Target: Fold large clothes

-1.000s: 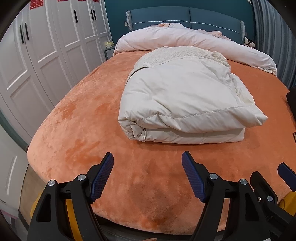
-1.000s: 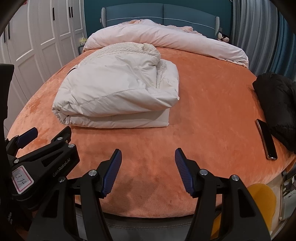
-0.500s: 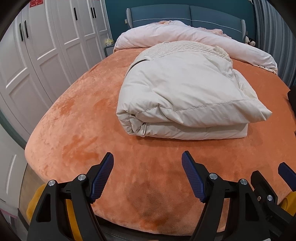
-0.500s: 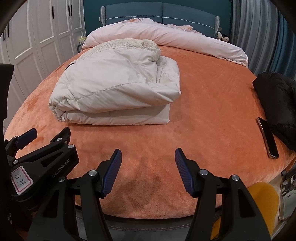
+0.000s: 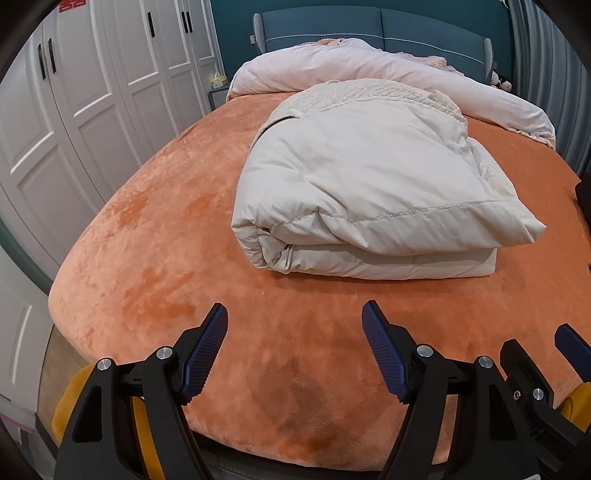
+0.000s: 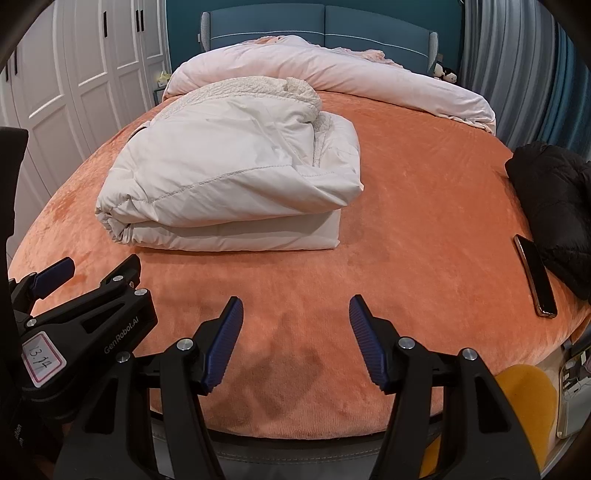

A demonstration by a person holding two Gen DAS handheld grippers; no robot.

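Only the right wrist view showed the black puffy jacket (image 6: 550, 210) at the right edge of the frame and the phone (image 6: 535, 275) lying just beside it on the orange bedspread (image 6: 424, 229); it also caught the left gripper (image 6: 99, 275) at lower left, its jaws apart. The left wrist view alone showed the red paper cutting (image 5: 72, 3) on the white wardrobe (image 5: 92, 92) at upper left. In both, a rolled pale pink duvet (image 5: 369, 70) lay across the top of the frame before the blue headboard (image 5: 369, 22). The folded cream padded coat (image 5: 369, 192) sat in the frame's middle, its long axis running left to right, its fleecy end (image 5: 369, 92) toward the headboard; nothing stood between it and the grippers. The left gripper (image 5: 294, 332) and right gripper (image 6: 296, 325) both hung wide and empty over the near bedspread.
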